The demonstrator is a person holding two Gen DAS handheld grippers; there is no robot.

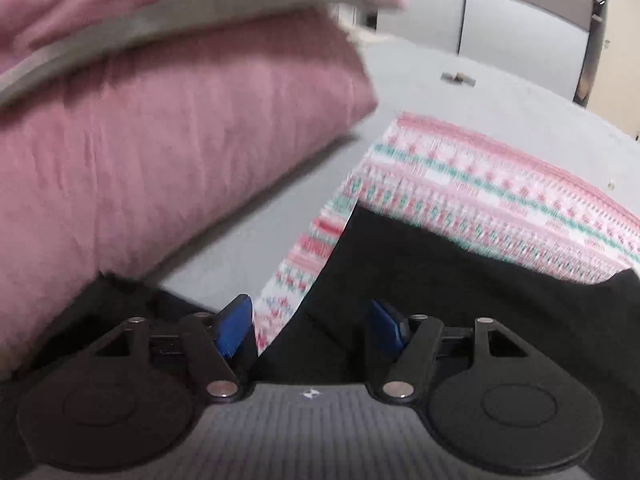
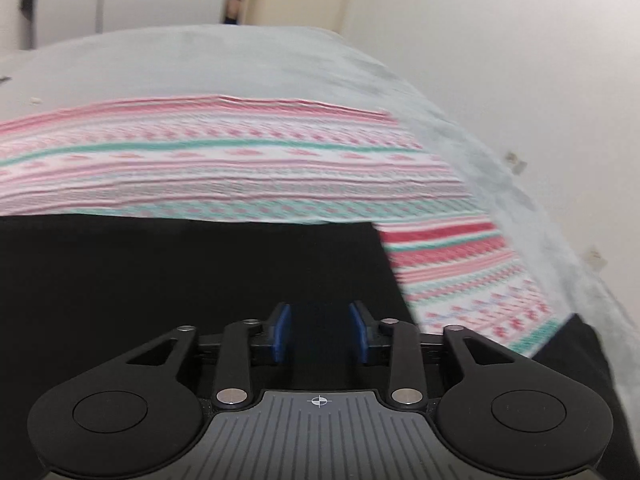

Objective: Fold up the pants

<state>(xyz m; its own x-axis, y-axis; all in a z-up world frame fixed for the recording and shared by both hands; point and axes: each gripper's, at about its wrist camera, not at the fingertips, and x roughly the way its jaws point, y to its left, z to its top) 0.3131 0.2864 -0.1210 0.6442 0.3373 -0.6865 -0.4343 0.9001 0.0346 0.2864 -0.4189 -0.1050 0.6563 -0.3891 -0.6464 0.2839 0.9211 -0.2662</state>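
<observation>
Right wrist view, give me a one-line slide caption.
Open right gripper poised over black pants lying on a striped pink-and-teal blanket spread across a grey bed.

On my feeds the pants (image 2: 192,272) read as plain black, no print at all. Under them I see a blanket (image 2: 240,160) banded in pink, red, white and teal, with small knit-style motifs running in rows. The bed sheet (image 2: 248,64) is a pale grey. In the left view a dusty pink pillow (image 1: 168,152) sits under another pink cushion edged with a grey-white strip. Both claws, left (image 1: 310,328) and right (image 2: 319,332), are black with bright blue pads (image 2: 282,332). The wall (image 2: 500,40) looks off-white.
</observation>
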